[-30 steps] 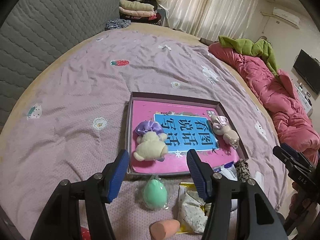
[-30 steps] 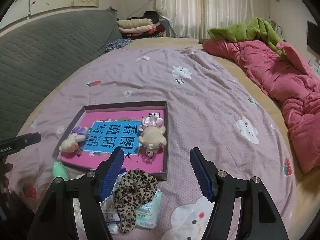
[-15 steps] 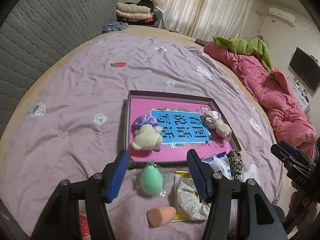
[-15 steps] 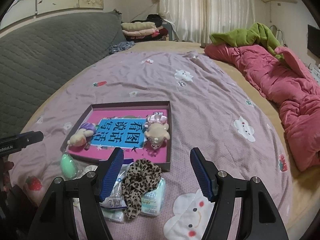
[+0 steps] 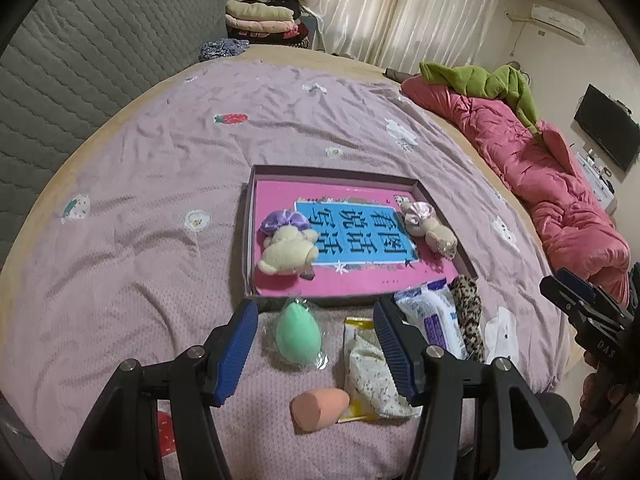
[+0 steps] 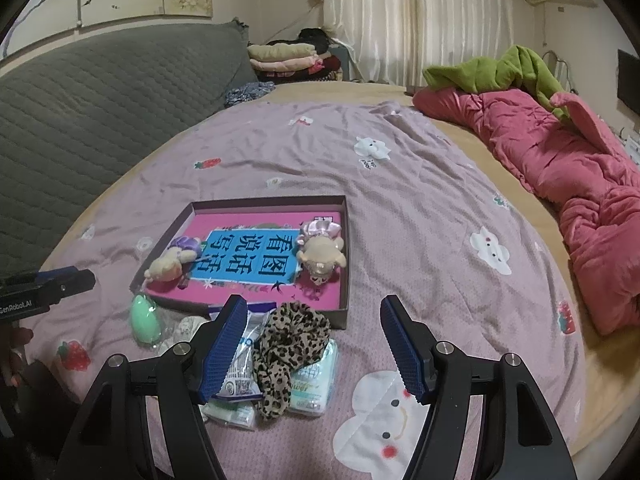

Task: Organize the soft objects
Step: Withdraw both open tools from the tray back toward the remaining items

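Two grippers: the left gripper point(image 5: 314, 326) and the right gripper point(image 6: 312, 330) each hang above the near edge of the bed with blue-padded jaws spread wide and nothing between the pads.
Bed: a mauve sheet point(image 5: 160, 184) with strawberry and cloud prints covers it; a grey quilted headboard point(image 6: 80, 120) stands along the left.
Quilt: a pink quilt point(image 6: 560, 160) lies bunched along the right side, with a green blanket point(image 6: 508, 68) on its far end.
Box: a shallow open box point(image 5: 251, 216) with a pink floor and a blue panel of large characters sits mid-bed.
Plush toys: a cream one with a purple bow point(image 5: 290, 242) lies at the box's left, a darker one with a pink bow point(image 5: 430, 226) at its right; both are inside the box.
Leopard scrunchie: the leopard scrunchie point(image 6: 290, 348) lies outside the box, just before its near wall, draped over tissue packs point(image 6: 240, 364).
Floral pouch: a floral pouch in yellow-edged wrap point(image 5: 370, 376) lies on the sheet, partly behind the left gripper's right finger.
Green sponge: a green egg-shaped sponge point(image 5: 299, 334) in clear wrap lies just before the box's near wall.
Peach sponge: a peach sponge point(image 5: 320, 404) lies nearest the camera, touching the pouch's wrap.
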